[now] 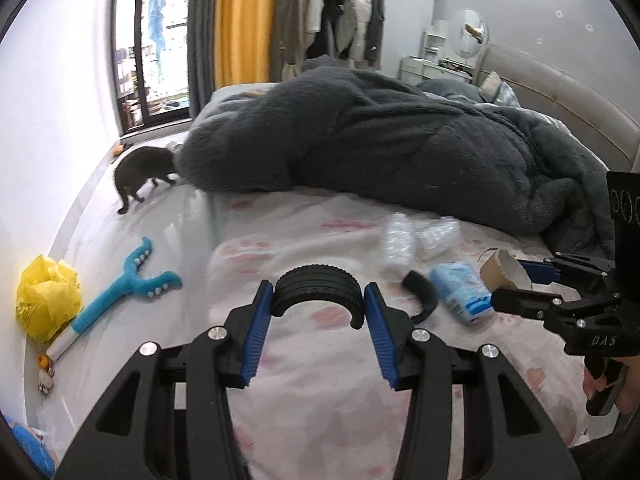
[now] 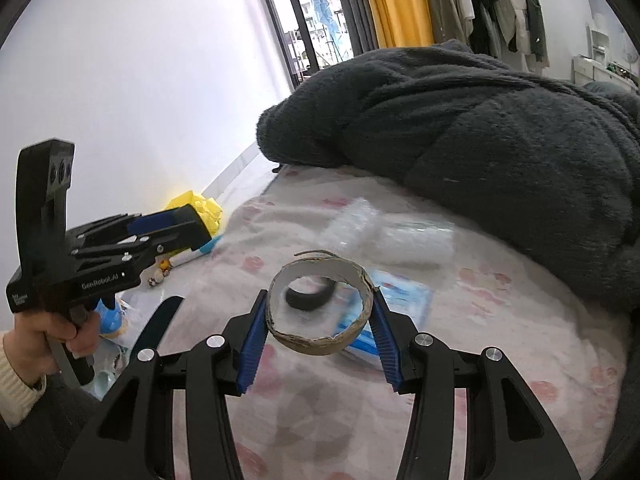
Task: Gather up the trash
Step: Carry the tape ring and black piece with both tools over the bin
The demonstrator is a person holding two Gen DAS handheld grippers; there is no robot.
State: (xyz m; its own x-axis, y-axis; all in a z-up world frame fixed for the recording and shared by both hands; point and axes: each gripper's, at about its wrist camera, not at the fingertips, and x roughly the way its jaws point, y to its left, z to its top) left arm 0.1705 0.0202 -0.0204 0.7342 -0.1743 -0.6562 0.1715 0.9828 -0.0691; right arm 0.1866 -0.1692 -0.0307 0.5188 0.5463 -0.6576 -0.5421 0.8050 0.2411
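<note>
- Above the pink-patterned bed sheet (image 1: 320, 360), the left gripper (image 1: 319, 300) has its blue-padded jaws clenched on a black ribbed half-ring of rubber (image 1: 318, 286), arch side up, lifted clear of the sheet.
- Over the same sheet, the right gripper (image 2: 320, 312) has its jaws grasping a short brown cardboard tube ring (image 2: 320, 308) with a frayed edge, held off the bed with its open end toward the camera.
- Still lying on the sheet: a second black curved rubber piece (image 1: 422, 296), a light blue tissue pack (image 1: 460, 292) just beside it, and crumpled clear plastic wrap (image 1: 416, 240) farther back, near the dark grey fluffy blanket (image 1: 380, 140) heaped across the bed.
- On the pale floor beside the bed lie a crumpled yellow plastic bag (image 1: 46, 300) and a blue forked toy (image 1: 132, 280) with a white handle; a dark cat (image 1: 142, 172) stands near the blanket's hanging edge.
- A hand (image 2: 44, 340) in a cream knitted cuff holds the left gripper's handle.
</note>
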